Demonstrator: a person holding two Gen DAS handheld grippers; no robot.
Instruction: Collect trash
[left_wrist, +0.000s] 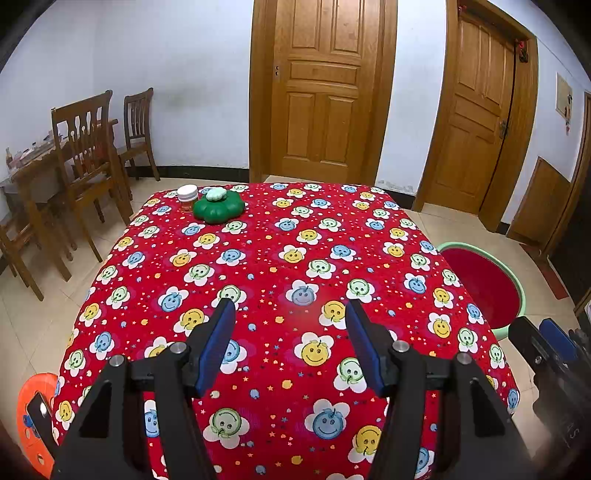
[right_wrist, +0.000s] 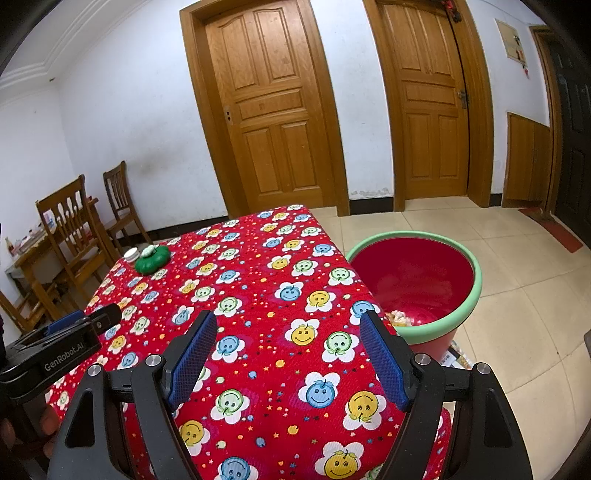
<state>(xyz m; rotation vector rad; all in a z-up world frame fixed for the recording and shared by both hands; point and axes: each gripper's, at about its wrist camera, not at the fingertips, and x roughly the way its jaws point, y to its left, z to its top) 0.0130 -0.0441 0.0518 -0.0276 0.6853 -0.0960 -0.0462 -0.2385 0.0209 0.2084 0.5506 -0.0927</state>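
A red bin with a green rim (right_wrist: 439, 325) stands on the floor right of the table; it also shows in the left wrist view (left_wrist: 517, 288). Light-coloured scraps (right_wrist: 400, 318) lie at its bottom. My left gripper (left_wrist: 291, 306) is open and empty above the near part of the red smiley-flower tablecloth (left_wrist: 295, 236). My right gripper (right_wrist: 288, 319) is open and empty above the table's near right part (right_wrist: 258, 266), left of the bin. Each gripper shows at the edge of the other's view, the right one (left_wrist: 546, 343) and the left one (right_wrist: 85, 325).
A green flower-shaped container (left_wrist: 218, 206) with a pale lid and a small white-capped jar (left_wrist: 187, 197) stand at the table's far left corner. Wooden chairs (left_wrist: 88, 147) and a table stand to the left. An orange stool (left_wrist: 35, 417) is at near left. Two wooden doors are behind.
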